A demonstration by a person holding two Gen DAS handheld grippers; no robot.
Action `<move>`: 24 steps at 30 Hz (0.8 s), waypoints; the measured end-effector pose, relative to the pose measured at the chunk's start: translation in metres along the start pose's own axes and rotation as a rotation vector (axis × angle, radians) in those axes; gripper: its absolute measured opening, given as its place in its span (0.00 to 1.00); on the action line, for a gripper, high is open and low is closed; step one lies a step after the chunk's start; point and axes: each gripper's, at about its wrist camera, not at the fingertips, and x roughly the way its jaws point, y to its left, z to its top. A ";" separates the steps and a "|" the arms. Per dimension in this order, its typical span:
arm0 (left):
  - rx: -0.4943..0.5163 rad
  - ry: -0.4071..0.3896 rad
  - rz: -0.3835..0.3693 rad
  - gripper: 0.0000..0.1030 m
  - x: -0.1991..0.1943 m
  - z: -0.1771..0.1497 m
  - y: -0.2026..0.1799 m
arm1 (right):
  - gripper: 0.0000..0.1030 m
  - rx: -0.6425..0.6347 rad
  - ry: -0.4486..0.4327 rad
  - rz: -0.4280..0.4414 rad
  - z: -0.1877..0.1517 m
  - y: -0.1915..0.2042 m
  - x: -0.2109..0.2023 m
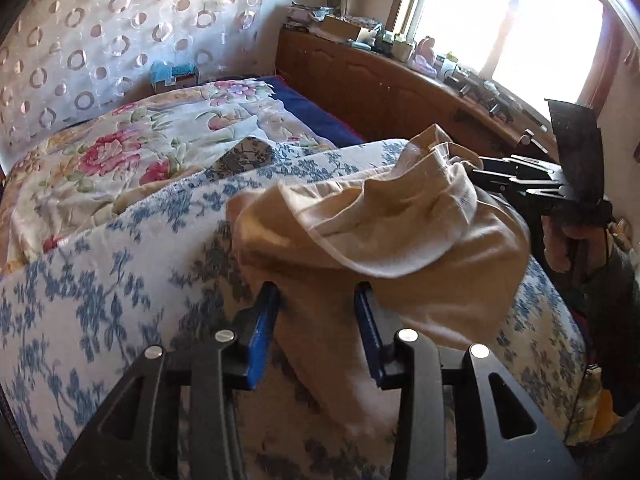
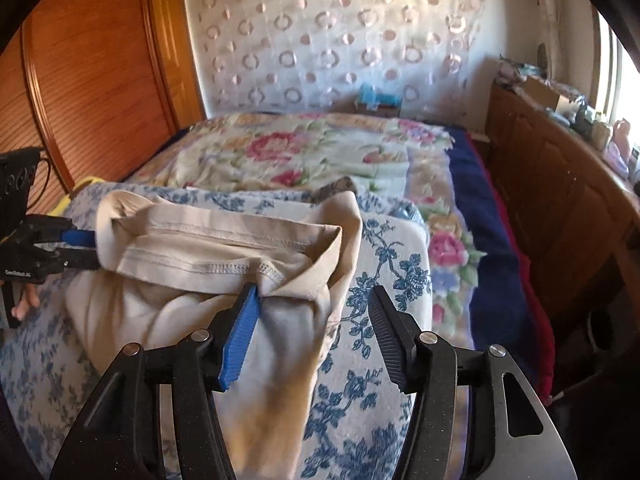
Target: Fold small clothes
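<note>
A small beige garment (image 1: 384,236) lies crumpled on the blue-flowered white cover (image 1: 100,280) of the bed, its hemmed opening (image 2: 224,256) turned up. My left gripper (image 1: 316,306) stands open at the garment's near edge. Cloth runs between its blue pads (image 1: 264,320), and they do not press on it. My right gripper (image 2: 312,306) is open too, its blue pad (image 2: 240,332) against the garment's right end and the other finger over the bare cover. Each gripper shows in the other's view: the right gripper (image 1: 486,176) behind the garment, the left gripper (image 2: 86,249) at its left end.
Behind the cover lies a flowered quilt (image 2: 304,152) over a dark blue blanket (image 2: 476,216). A wooden dresser (image 1: 392,88) with clutter stands under the window at the right. A wooden wardrobe door (image 2: 96,80) is at the left, and a ring-patterned curtain (image 2: 332,40) hangs behind the bed.
</note>
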 end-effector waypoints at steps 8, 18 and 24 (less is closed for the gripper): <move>-0.062 -0.048 0.052 0.37 0.017 0.030 0.018 | 0.03 0.007 -0.037 0.111 0.023 -0.015 0.018; -0.087 -0.017 0.185 0.38 0.031 0.020 0.041 | 0.24 0.133 -0.037 -0.127 0.036 -0.041 0.017; -0.094 -0.005 0.167 0.38 0.037 0.022 0.041 | 0.65 0.124 -0.050 -0.046 0.028 -0.027 0.002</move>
